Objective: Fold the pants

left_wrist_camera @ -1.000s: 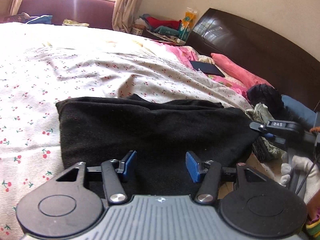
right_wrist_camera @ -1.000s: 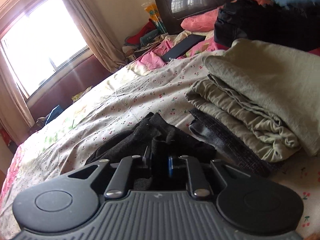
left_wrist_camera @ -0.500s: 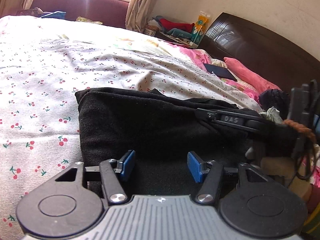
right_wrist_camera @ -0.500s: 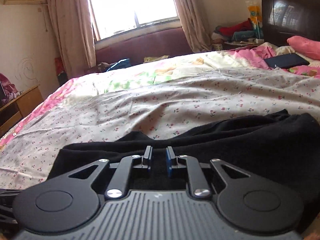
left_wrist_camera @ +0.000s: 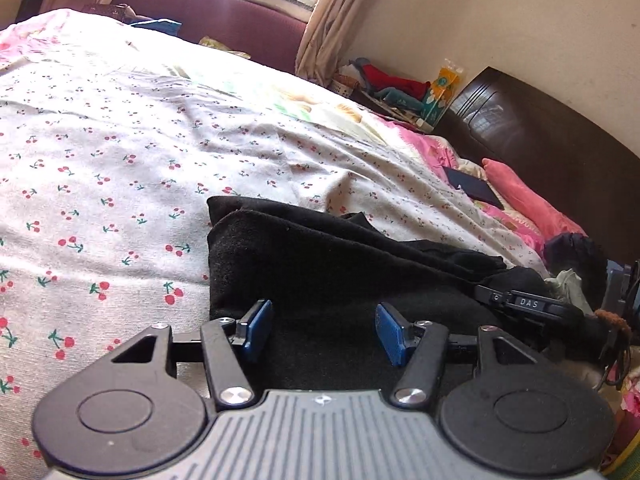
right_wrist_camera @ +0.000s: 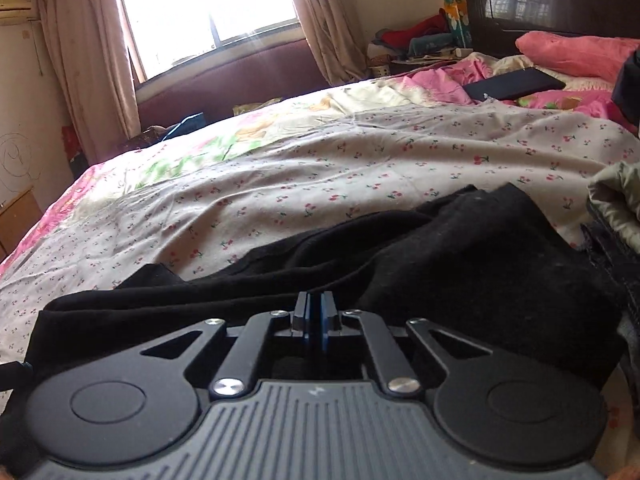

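Note:
The black pants lie folded in layers on the cherry-print bedsheet. My left gripper is open, its blue pads hovering just over the near edge of the pants with nothing between them. In the right wrist view the pants spread across the front. My right gripper has its pads pressed together above the black cloth; I see no fabric between them. The right gripper's finger also shows in the left wrist view, resting on the pants' right end.
A stack of folded olive and dark clothes sits right of the pants. A dark tablet and pink pillow lie near the dark headboard. A cluttered nightstand and window are beyond the bed.
The right gripper swung left from the clothes stack to over the pants, and its pads closed fully. The left gripper stayed open and shifted, so the pants sit more to the right.

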### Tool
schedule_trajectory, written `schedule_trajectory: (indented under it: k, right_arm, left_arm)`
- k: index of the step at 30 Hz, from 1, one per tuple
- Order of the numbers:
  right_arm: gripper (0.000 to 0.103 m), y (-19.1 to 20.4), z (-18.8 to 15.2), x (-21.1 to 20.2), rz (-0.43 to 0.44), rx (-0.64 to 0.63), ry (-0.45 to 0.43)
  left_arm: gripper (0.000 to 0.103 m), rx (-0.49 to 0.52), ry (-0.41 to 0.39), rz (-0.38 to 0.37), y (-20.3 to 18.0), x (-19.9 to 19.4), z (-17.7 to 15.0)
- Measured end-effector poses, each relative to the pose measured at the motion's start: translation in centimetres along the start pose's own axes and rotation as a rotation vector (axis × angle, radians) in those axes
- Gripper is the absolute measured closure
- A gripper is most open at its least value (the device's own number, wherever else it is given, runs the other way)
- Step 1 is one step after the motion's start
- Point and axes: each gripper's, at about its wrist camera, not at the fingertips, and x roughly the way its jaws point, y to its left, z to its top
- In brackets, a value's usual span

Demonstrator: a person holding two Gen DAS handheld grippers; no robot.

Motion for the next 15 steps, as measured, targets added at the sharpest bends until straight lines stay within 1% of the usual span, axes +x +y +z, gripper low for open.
schedule_trajectory:
  k: [1,2,3,4,5,8,9,10,11,12,13,14,15]
  right_arm:
    - [0.103,-1.3,0.1,-0.1,0.013,0.071,0.007]
    - [0.101,-1.6,0.3,-0.7,0.016,0.123,-0.005]
    - [0.093,-1.1,0.6,-1.4,0.008,0.123,-0.025]
    - [0.09,-0.2,0.9,-2.1,0.004,0.079,-0.048]
    - [0.09,0.8,1.0,-2.5,0.019,0.032,-0.062]
    - [0.09,4.3,0.9,-3.1,0.153,-0.031,-0.047]
    - [0.09,5.2,0.7,-3.1,0.184,-0.049,-0.041]
    - [0.092,6.6,0.2,-2.8,0.227,-0.081,-0.018]
    - [0.091,7.5,-0.2,-2.3,0.238,-0.105,0.0]
    - [0.091,8.3,-0.7,-1.5,0.233,-0.128,0.023]
    - [0.091,8.9,-1.4,-0.1,0.205,-0.139,0.074]
    - [0.097,9.0,-1.8,1.3,0.171,-0.136,0.113]
    - [0.098,9.0,-1.8,1.9,0.142,-0.12,0.124]
  left_arm:
    - [0.033,0.016,-0.005,0.012,-0.3,0.0,-0.1]
    - [0.033,0.049,-0.02,0.027,-0.9,-0.2,-0.2]
    - [0.033,0.073,-0.035,0.039,-1.3,-0.5,-0.3]
    - [0.033,0.094,-0.059,0.052,-1.7,-0.9,-0.4]
    - [0.032,0.103,-0.079,0.062,-1.8,-1.3,-0.4]
    - [0.031,0.069,-0.125,0.085,-1.4,-2.5,-0.2]
    - [0.027,0.049,-0.125,0.102,-1.1,-2.7,-0.1]
    - [0.025,0.032,-0.113,0.131,-0.7,-2.5,-0.1]
    - [0.025,0.013,-0.093,0.165,-0.2,-2.3,0.0]
    - [0.025,-0.018,-0.074,0.177,0.4,-2.0,0.0]
    - [0.025,-0.063,-0.053,0.161,1.2,-1.7,0.0]
    - [0.025,-0.109,-0.019,0.137,1.9,-1.2,0.0]
    - [0.025,-0.156,0.023,0.124,2.6,-0.7,-0.1]
